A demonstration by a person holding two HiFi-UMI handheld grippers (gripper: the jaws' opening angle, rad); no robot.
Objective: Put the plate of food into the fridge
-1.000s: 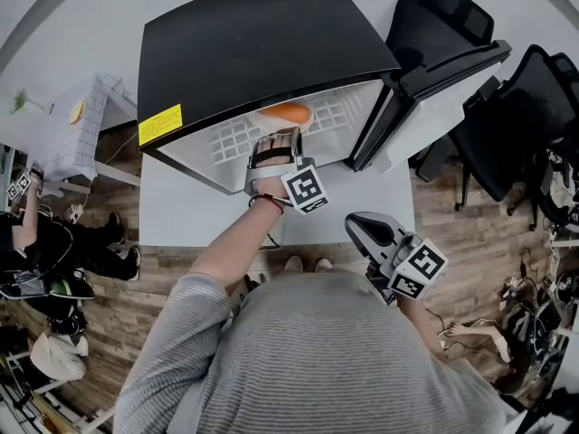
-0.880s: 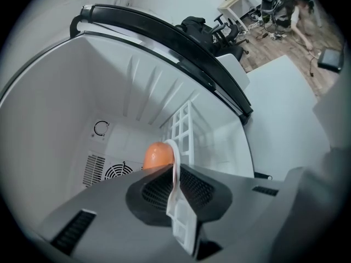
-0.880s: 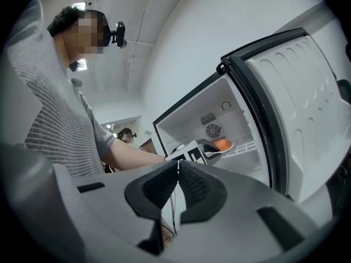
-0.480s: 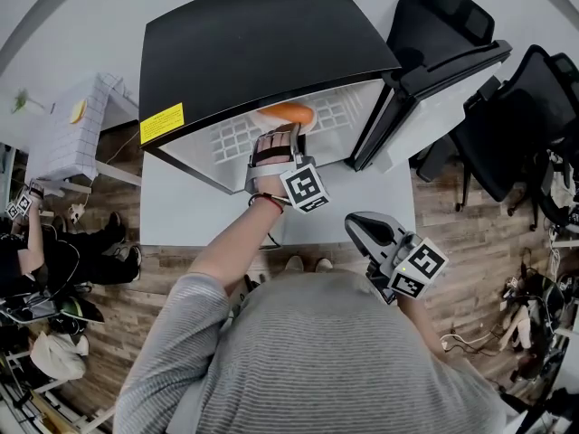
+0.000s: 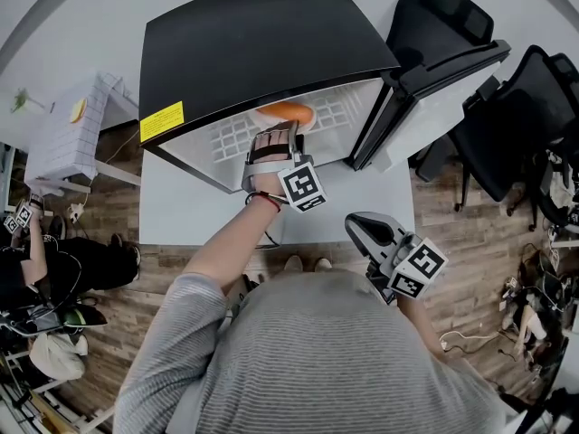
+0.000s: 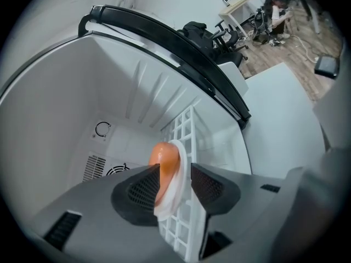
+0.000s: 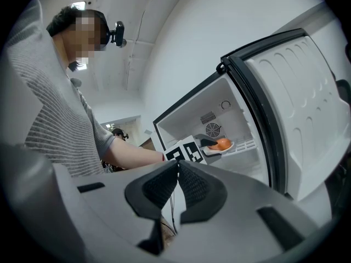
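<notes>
Reaching into the open fridge (image 5: 244,43), the left gripper (image 5: 276,132) points slightly downward at a white plate (image 6: 173,188) that carries a rounded orange piece of food (image 6: 164,158). The plate rests on the white wire shelf (image 6: 186,130) inside the fridge, about midway between the shelf's side edges as the head view shows it. In the left gripper view the jaws have just been opening. They now stand apart with the near rim of the plate between them, one pad clearly off the plate and the other close beside the food without squeezing it.

The fridge door (image 5: 434,80) is swung wide to the right.

The right gripper (image 5: 362,227) is held level outside the fridge, close to the person's body and well apart from the plate. Its jaws are together with nothing between them. From the right gripper view the plate and food sit on the shelf with the left gripper's marker cube (image 7: 184,152) just in front of them.
</notes>
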